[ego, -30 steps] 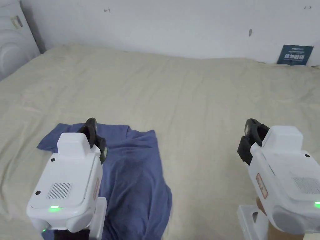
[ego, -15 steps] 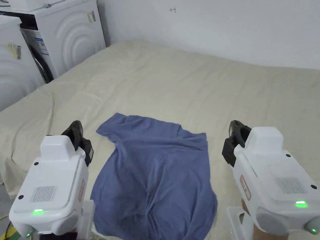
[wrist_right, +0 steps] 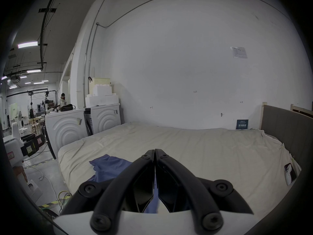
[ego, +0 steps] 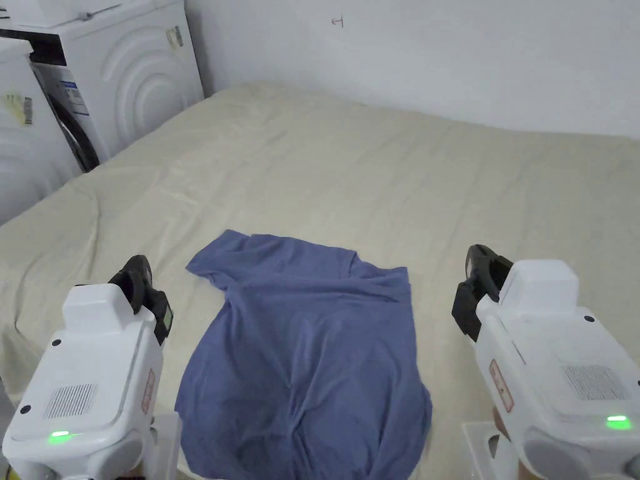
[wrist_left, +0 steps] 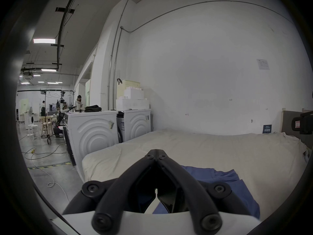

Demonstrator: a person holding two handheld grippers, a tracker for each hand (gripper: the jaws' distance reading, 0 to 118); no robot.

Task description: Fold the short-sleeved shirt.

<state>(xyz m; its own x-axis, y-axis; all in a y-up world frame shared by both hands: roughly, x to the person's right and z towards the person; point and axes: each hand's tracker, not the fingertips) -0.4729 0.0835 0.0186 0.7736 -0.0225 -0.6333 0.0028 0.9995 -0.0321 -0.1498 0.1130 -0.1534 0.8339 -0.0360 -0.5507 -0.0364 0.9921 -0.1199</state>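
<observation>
At the bottom left of the head view, the left gripper (ego: 140, 275) is hovering above the bed (ego: 350, 175), just left of the shirt (ego: 300, 362) and not touching it. In the left gripper view its own black jaws are pressing together at the tips (wrist_left: 156, 152), holding nothing. At the bottom right of the head view, the right gripper (ego: 481, 265) is hanging over bare sheet, a little right of the shirt. In the right gripper view its jaws are likewise lying tip to tip (wrist_right: 155, 151), with nothing between them.

Between the two grippers, in the lower middle of the head view, the blue short-sleeved shirt is lying spread on the cream sheet, rumpled, with creases running down its middle. Its bottom part is sitting nearest the camera, and one sleeve is pointing toward the upper left of the frame. The far right corner of the shirt is looking bunched or folded over.

Beyond the shirt, the bed is stretching away, wrinkled, to a white wall (ego: 437, 56) across the top of the frame. In the upper left corner, two white washing machines (ego: 131, 75) are standing just beside the bed. In the right gripper view, a grey headboard (wrist_right: 286, 130) is rising at the right side of the bed, and a person (wrist_right: 63, 99) is standing far off at the left.
</observation>
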